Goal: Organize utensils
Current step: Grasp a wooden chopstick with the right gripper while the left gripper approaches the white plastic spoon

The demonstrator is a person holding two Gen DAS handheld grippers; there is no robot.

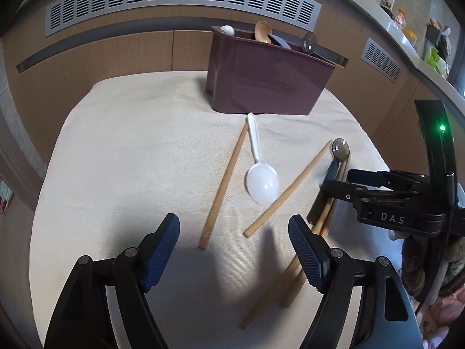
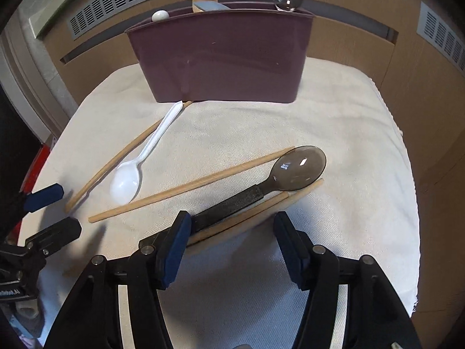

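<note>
A maroon utensil holder (image 1: 261, 81) (image 2: 221, 58) stands at the back of the cloth-covered table with several spoons sticking out. On the cloth lie a white plastic spoon (image 1: 260, 174) (image 2: 136, 168), several wooden chopsticks (image 1: 223, 180) (image 2: 191, 186) and a smoky spoon with a black handle (image 2: 261, 186) (image 1: 340, 149). My left gripper (image 1: 234, 250) is open above the cloth, just in front of the chopstick ends. My right gripper (image 2: 232, 238) (image 1: 337, 186) is open, its jaws on either side of the black spoon handle and the two chopsticks (image 2: 261, 209) beside it.
The cream cloth (image 1: 130, 151) (image 2: 348, 145) covers the table. Brown cabinet panels with grey vent grilles (image 1: 180, 3) stand behind. A counter with jars and items (image 1: 421, 37) runs at the right.
</note>
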